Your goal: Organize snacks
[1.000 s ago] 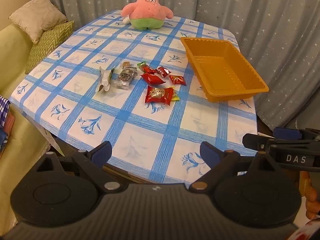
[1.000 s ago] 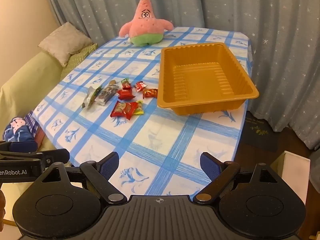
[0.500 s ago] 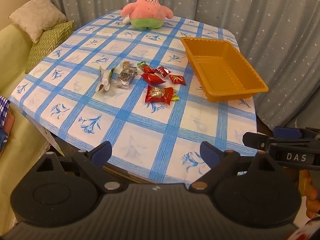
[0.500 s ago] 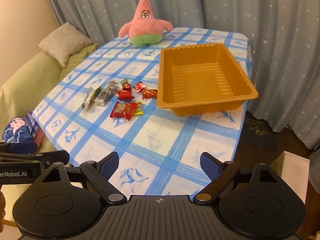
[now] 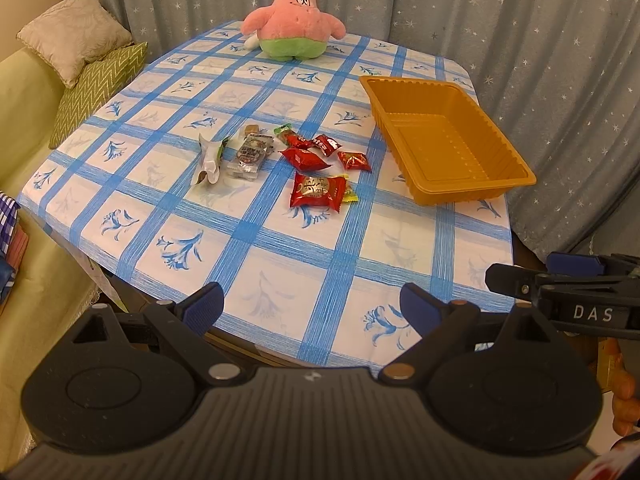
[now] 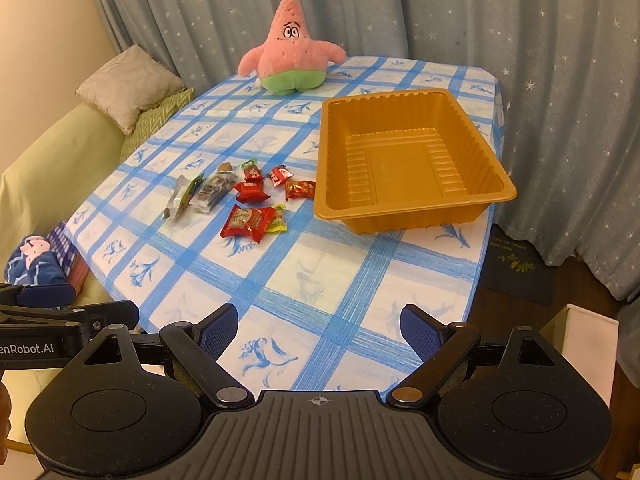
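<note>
Both grippers are held back at the near edge of the worktop (image 5: 400,248), which is draped in a blue-checked cloth. The left gripper (image 5: 312,304) is seen with its jaws spread wide, nothing between them; the right gripper (image 6: 318,326) is likewise held with jaws apart and empty. In the left wrist view the right gripper (image 5: 560,300) is glimpsed at the right edge.

The snacks are found well ahead of both sets of jaws, clustered at mid-worktop. A large red packet (image 5: 318,192) lies nearest, with a small yellow sweet (image 5: 349,196) tucked against its right side. Further away, several small red sweets (image 5: 306,158) are scattered, and to their left a clear packet (image 5: 250,156) and a silver-green wrapper (image 5: 210,158) are laid side by side. From the right wrist view the large red packet (image 6: 246,222) is placed far and left of the jaws.

The orange tray (image 6: 408,208) is set just right of the snacks, empty, its near left corner close to one red sweet (image 6: 300,190). A pink starfish plush (image 6: 290,50) is sat at the far edge, before a grey star-print curtain (image 6: 520,40).
</note>
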A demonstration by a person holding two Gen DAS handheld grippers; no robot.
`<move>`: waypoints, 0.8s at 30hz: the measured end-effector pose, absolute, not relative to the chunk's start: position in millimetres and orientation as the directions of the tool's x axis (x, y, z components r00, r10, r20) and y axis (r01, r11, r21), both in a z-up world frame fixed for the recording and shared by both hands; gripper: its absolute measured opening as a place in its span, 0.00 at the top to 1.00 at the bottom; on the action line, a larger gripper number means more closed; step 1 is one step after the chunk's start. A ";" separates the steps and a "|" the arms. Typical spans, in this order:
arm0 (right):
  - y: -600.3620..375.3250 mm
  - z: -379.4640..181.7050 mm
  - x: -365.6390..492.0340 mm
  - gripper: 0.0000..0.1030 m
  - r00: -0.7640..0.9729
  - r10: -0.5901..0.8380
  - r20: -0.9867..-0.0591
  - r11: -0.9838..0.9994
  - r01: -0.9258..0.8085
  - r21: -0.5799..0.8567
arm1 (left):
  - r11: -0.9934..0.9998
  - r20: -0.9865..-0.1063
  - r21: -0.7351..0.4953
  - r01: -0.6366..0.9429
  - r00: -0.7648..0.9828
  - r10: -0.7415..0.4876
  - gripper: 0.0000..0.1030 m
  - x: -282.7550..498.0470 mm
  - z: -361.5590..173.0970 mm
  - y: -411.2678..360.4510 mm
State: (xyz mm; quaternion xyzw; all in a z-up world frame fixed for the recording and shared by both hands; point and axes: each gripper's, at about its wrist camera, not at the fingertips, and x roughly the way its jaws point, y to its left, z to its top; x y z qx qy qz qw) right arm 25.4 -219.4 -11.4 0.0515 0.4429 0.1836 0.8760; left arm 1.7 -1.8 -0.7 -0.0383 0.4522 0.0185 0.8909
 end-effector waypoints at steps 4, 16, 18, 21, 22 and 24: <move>-219.1 -11.1 25.5 0.15 0.541 0.367 -0.756 0.927 -0.276 0.252 | 0.996 -0.807 -0.052 -0.067 0.591 -0.003 0.09 1.5 -0.6 -1.6; -218.1 -11.4 26.6 0.15 0.542 0.366 -0.756 0.928 -0.276 0.251 | 0.996 -0.806 -0.052 -0.067 0.592 -0.003 0.09 1.2 -1.0 -1.4; -217.8 -11.3 26.9 0.15 0.542 0.367 -0.756 0.927 -0.276 0.252 | 0.996 -0.806 -0.052 -0.067 0.592 -0.002 0.09 1.2 -1.0 -1.4; -217.4 -11.2 27.4 0.15 0.542 0.367 -0.756 0.928 -0.276 0.252 | 0.996 -0.806 -0.052 -0.066 0.591 -0.003 0.09 1.1 -1.0 -1.3; -217.2 -11.3 27.7 0.15 0.543 0.366 -0.756 0.928 -0.276 0.251 | 0.996 -0.806 -0.053 -0.066 0.592 -0.003 0.09 1.1 -1.0 -1.2; -216.9 -11.3 28.0 0.15 0.542 0.367 -0.756 0.927 -0.277 0.252 | 0.996 -0.806 -0.052 -0.066 0.592 -0.003 0.09 1.0 -1.1 -1.3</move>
